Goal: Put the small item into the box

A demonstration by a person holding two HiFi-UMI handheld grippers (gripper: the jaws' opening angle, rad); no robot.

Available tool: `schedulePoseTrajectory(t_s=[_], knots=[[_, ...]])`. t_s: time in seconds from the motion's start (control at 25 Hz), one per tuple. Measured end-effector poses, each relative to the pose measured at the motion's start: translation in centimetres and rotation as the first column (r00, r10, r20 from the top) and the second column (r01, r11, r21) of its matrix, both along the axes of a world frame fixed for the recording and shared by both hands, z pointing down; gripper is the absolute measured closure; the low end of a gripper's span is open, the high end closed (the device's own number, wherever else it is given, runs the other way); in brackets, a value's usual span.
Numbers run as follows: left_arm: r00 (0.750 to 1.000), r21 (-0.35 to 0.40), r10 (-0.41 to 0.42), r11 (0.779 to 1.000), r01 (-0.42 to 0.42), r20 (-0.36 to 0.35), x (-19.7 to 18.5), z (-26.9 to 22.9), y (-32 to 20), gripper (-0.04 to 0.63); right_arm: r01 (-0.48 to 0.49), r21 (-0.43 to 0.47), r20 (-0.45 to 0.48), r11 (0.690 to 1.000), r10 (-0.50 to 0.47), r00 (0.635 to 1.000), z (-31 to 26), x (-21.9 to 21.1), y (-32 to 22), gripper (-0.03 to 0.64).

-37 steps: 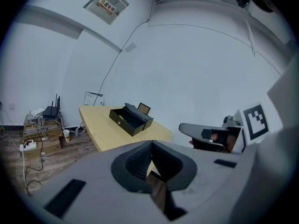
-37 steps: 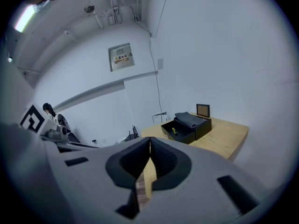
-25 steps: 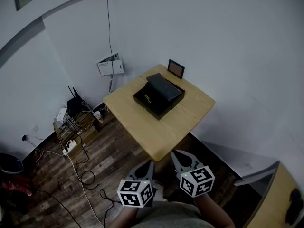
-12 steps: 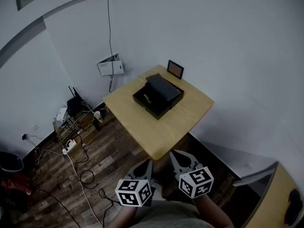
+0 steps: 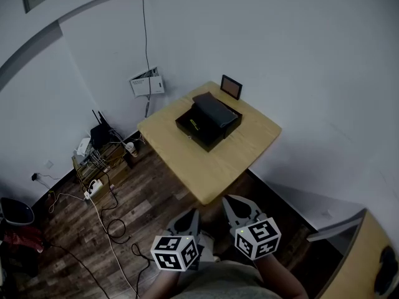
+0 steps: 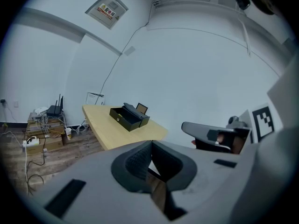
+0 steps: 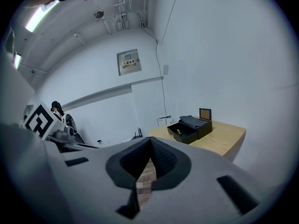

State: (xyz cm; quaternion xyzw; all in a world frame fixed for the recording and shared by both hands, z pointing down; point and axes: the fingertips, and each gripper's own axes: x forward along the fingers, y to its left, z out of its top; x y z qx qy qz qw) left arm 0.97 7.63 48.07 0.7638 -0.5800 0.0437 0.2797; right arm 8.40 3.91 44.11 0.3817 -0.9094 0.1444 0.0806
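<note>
An open black box (image 5: 207, 122) stands on the light wooden table (image 5: 237, 154), its lid tilted back. A small yellow-green item (image 5: 194, 124) lies inside the box. Both grippers hang low in front of the table's near corner, well short of the box. My left gripper (image 5: 192, 215) is shut and holds nothing; my right gripper (image 5: 229, 202) beside it is also shut and holds nothing. In the left gripper view the pads meet at the left gripper (image 6: 152, 143), with the box (image 6: 128, 117) far ahead. The right gripper (image 7: 150, 140) shows the box (image 7: 189, 127) off to its right.
A small picture frame (image 5: 231, 86) stands behind the box at the table's far edge. Left of the table are a low shelf with a router (image 5: 98, 136), a power strip (image 5: 92, 190) and cables across the wood floor. Another tabletop corner (image 5: 368, 260) sits at bottom right.
The head view has shifted slightly, so the table and floor clutter sit a little higher and to the right. Both grippers stay shut in about the same place.
</note>
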Motion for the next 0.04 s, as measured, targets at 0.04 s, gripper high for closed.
schedulePoseTrajectory(t_s=[0.04], knots=[[1.000,0.000,-0.002,1.000,0.002,0.001,0.03,-0.01,0.11,0.594,0.001,0.001,0.000,1.000,-0.001,1.000,-0.03,0.06,0.13,0.617]])
